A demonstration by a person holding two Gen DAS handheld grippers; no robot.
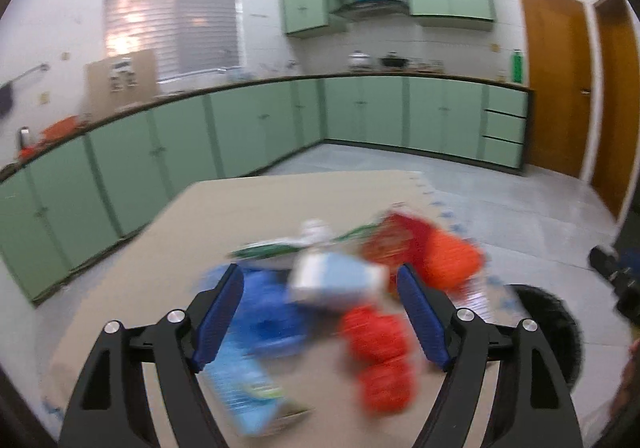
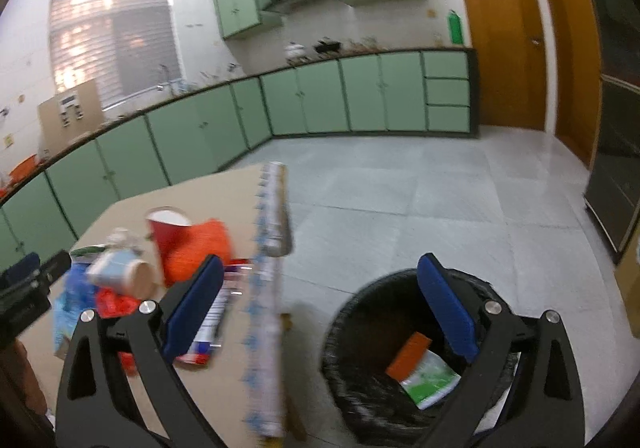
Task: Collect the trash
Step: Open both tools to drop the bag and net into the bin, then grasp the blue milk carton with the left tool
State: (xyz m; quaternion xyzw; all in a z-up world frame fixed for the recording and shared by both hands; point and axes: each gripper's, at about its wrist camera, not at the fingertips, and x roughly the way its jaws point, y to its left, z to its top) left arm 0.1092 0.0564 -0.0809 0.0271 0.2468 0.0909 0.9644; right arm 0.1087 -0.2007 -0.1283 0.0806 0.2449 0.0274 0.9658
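Trash pile [image 1: 340,288] sits on the bench [image 1: 224,216], clustered toward the edge nearest the bin. Black lined trash bin [image 2: 360,328] stands on the tiled floor [image 2: 400,188] just beside that edge, and already holds an orange card [image 2: 410,354] and a green-and-white wrapper [image 2: 434,378].

Left gripper [image 1: 320,312]: fingers apart, nothing between the pads, hanging over the pile. Right gripper [image 2: 320,308]: fingers wide apart, empty, straddling the bench edge and the bin mouth.

Step, as I read it: between picks. Some items are binned, most of the pile is not yet collected, and both grippers are free.

Next move calls for: choose one item, close on it without dragging its neighbours, then carry it over the bin rim.

Materials and shapes:
- red paper cup [image 2: 168,236], upright, tapered with a white inside; rigid enough for a side pinch.
- pale blue paper cup [image 2: 120,272] on its side, brown base showing; may roll.
- orange crumpled packet [image 2: 200,248] touching the red cup; thin, likely to collapse under the pads.
- blue crinkled wrapper [image 1: 272,312] and red crumpled bits [image 1: 376,332]; motion blur hides detail.
- flat printed sachet [image 2: 208,328] lies tight to the bench; hardest to get under.
- bench surface looks like plain cardboard, with a patterned strip [image 2: 268,288] along its edge.
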